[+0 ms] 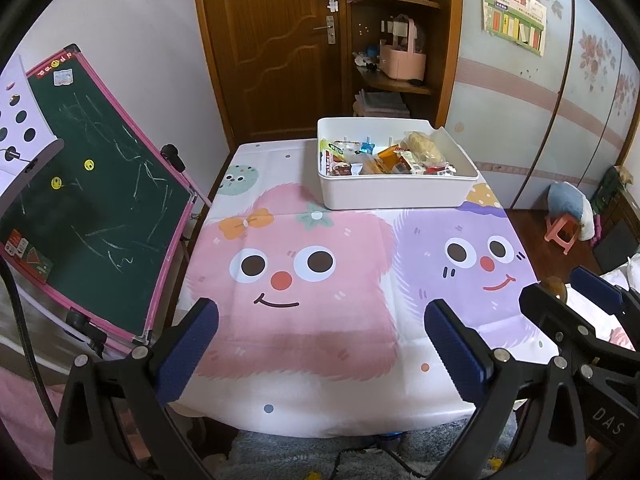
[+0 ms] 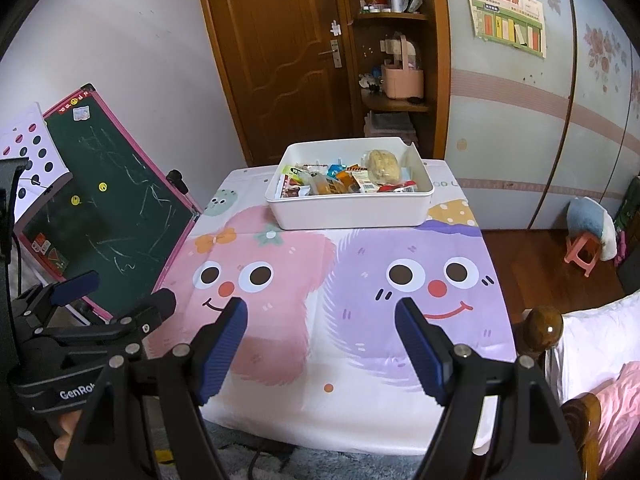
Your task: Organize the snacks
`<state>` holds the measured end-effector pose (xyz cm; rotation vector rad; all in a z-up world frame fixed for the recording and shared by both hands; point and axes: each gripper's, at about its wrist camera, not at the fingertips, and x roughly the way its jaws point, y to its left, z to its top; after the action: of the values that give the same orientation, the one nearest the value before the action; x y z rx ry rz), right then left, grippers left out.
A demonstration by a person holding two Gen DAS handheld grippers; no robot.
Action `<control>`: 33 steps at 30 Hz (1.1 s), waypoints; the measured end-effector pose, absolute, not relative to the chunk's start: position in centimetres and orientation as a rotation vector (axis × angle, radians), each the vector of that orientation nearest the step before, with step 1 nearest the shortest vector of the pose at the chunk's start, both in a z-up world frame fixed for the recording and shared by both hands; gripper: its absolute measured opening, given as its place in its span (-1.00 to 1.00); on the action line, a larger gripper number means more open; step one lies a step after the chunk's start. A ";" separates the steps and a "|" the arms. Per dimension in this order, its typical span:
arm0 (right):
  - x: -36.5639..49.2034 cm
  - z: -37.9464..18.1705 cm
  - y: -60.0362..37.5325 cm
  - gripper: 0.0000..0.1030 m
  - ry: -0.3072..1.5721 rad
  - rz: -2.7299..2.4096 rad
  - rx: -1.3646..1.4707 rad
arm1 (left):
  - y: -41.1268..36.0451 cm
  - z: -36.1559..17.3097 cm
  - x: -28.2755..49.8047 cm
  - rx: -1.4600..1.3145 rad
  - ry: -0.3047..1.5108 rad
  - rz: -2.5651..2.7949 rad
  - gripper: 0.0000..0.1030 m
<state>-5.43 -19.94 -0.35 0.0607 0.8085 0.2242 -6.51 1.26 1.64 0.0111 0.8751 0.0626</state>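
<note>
Snacks [image 1: 394, 158]: a heap of wrapped packets, with one pale round bun in clear wrap [image 2: 385, 167], all inside the white bin; the print on the wrappers is too small to read.
White bin [image 1: 396, 194]: sits at the far end of the tabletop, toward the right side, near the wooden door.
Tabletop [image 2: 328, 360]: covered by a cloth printed with a pink fuzzy face and a purple one; the near stretch holds nothing but the print.
Left claw [image 1: 320, 350]: blue ribbed pads spread wide over the pink face, nothing between them, angled down at the cloth.
Right claw [image 2: 320, 344]: pads likewise wide apart with nothing between, hanging over the seam where pink and purple meet.
Writing on the tools: the left tool's body reads "GenRob", cut off at the frame edge, seen from the right wrist view; the right tool's body shows "DAS", seen from the left wrist view.
Fingers [image 2: 66, 436]: a few show under the left tool's handle.
Chalkboard [image 1: 92, 208]: pink-framed, leaning left of the tabletop, with chalk scrawls and two yellow smiley stickers; no legible words.
Wall poster [image 2: 506, 16]: yellow header with large characters, too blurred for me to read.
Shelf [image 1: 394, 40]: beside the door, holding bottles and a pink basket.
</note>
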 end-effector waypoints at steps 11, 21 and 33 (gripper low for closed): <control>-5.3 -0.5 -20.0 0.49 0.809 0.225 0.064 | 1.2 1.6 -6.4 0.011 0.874 0.062 0.99; -5.3 -0.5 -20.0 0.49 0.809 0.225 0.062 | 1.3 1.7 -6.4 0.011 0.875 0.062 0.99; -5.2 -0.5 -19.8 0.49 0.810 0.223 0.064 | 1.2 1.5 -6.1 0.003 0.878 0.056 0.99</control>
<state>-5.19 -19.77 -0.54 0.0645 0.8099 0.2230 -6.08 1.22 1.48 0.0033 0.8778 0.0564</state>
